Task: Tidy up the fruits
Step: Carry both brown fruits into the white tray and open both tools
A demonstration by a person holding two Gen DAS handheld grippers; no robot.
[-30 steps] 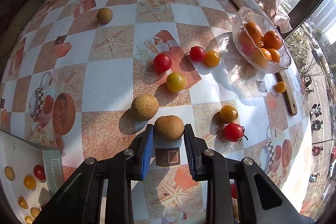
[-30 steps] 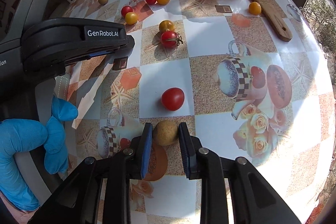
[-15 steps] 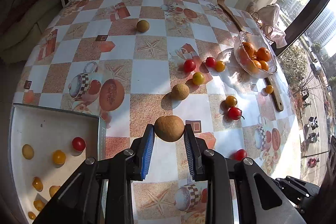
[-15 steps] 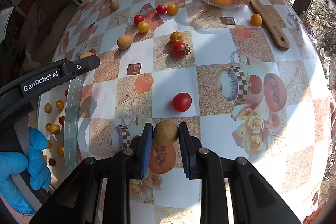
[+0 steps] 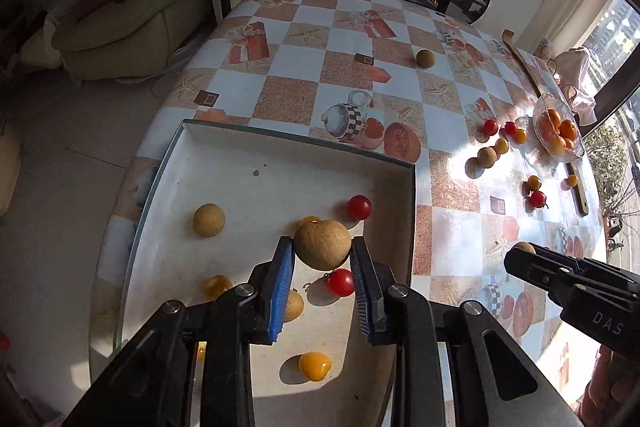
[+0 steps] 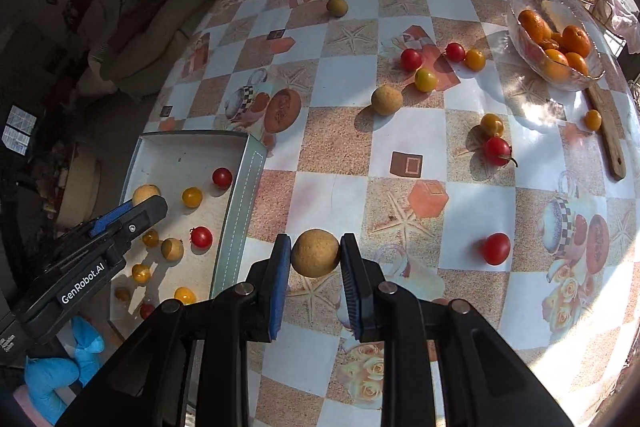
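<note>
My left gripper (image 5: pixel 322 254) is shut on a tan round fruit (image 5: pixel 322 245) and holds it above the white tray (image 5: pixel 280 143), which holds several small tomatoes and tan fruits. My right gripper (image 6: pixel 315 254) is shut on another tan round fruit (image 6: pixel 315 252), held above the checkered table just right of the tray (image 6: pixel 240 183). The left gripper also shows in the right wrist view (image 6: pixel 136 205) over the tray. Loose tan fruits (image 6: pixel 386 100) and red tomatoes (image 6: pixel 496 248) lie on the table.
A glass bowl of oranges (image 6: pixel 556 47) stands at the far right beside a wooden back scratcher (image 6: pixel 604 123). Another tan fruit (image 6: pixel 336 6) lies far back. A sofa (image 5: pixel 132 19) sits beyond the table's left edge.
Both grippers have risen with their fruits. The left one has moved left from the table to above the tray. The right one has moved toward the tray's right edge.
</note>
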